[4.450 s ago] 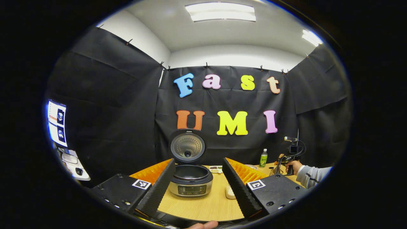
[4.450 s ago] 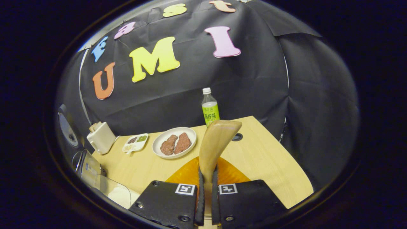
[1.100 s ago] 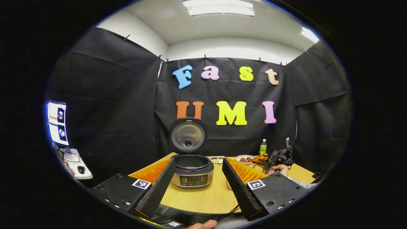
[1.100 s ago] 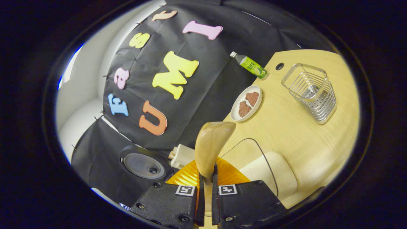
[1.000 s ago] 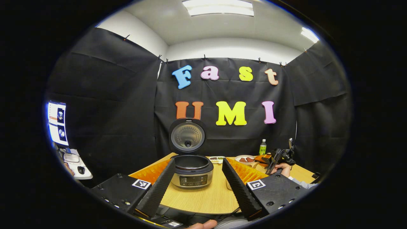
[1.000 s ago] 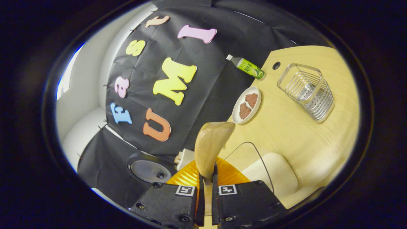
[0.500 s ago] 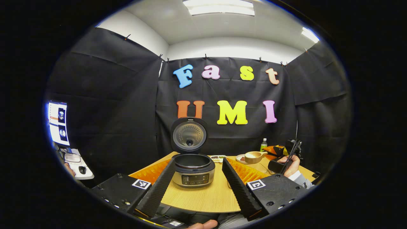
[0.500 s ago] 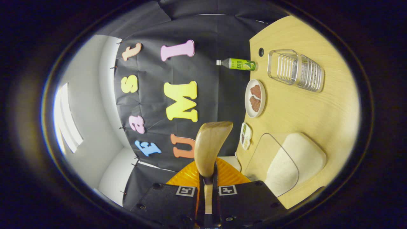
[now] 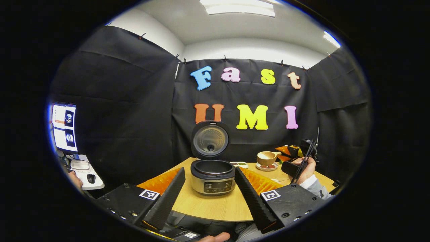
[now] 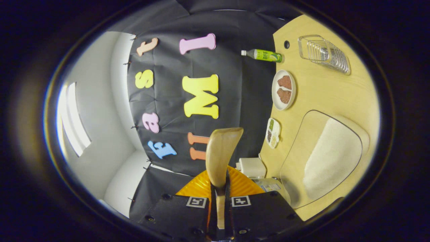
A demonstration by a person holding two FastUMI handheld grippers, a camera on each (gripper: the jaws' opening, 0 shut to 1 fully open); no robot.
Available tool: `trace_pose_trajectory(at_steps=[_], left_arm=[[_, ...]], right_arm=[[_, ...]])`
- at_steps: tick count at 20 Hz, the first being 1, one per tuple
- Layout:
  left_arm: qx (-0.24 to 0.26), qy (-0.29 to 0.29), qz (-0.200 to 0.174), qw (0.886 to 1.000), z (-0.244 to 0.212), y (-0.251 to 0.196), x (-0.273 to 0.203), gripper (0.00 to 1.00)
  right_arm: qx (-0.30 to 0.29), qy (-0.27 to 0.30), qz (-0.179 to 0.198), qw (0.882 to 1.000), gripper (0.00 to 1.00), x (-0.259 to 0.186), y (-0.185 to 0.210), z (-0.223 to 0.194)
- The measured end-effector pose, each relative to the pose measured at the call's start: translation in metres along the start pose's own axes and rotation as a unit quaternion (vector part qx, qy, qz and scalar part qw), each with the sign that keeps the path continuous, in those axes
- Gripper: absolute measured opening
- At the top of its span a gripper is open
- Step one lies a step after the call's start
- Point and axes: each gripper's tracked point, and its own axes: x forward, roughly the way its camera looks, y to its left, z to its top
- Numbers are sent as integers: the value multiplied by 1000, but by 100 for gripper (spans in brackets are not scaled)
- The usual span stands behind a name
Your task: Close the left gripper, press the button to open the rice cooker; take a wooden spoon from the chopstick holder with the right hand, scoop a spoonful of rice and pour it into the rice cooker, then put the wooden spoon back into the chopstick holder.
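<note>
The right gripper (image 10: 218, 215) was clamped on the handle of the wooden spoon (image 10: 220, 158), a light, stiff tool best held by that handle, above the tabletop's (image 9: 215, 208) right edge, while the left gripper (image 9: 210, 201) stood open before the rice cooker (image 9: 213, 176).

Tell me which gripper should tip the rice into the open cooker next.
Right. The right gripper is shut on the wooden spoon, which holds rice and hangs right of the rice cooker, whose lid stands up. The left gripper is open and holds nothing.
</note>
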Motion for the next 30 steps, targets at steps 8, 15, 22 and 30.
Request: trace_pose_trajectory(at_steps=[8, 15, 22, 30], left_arm=[[-2, 7, 19, 1000, -11, 34, -4, 94], [-20, 15, 35, 999, -23, 63, -8, 94], [-31, 4, 13, 999, -22, 63, -12, 95], [-3, -23, -9, 1000, -15, 47, -17, 94]], right_arm=[[-132, 5, -44, 990, 12, 63, 19, -53], [-226, 0, -60, 972, 12, 94, 31, -98], [-344, -2, -70, 936, 12, 107, 31, -123], [-474, 1, -50, 879, 12, 107, 34, -147]])
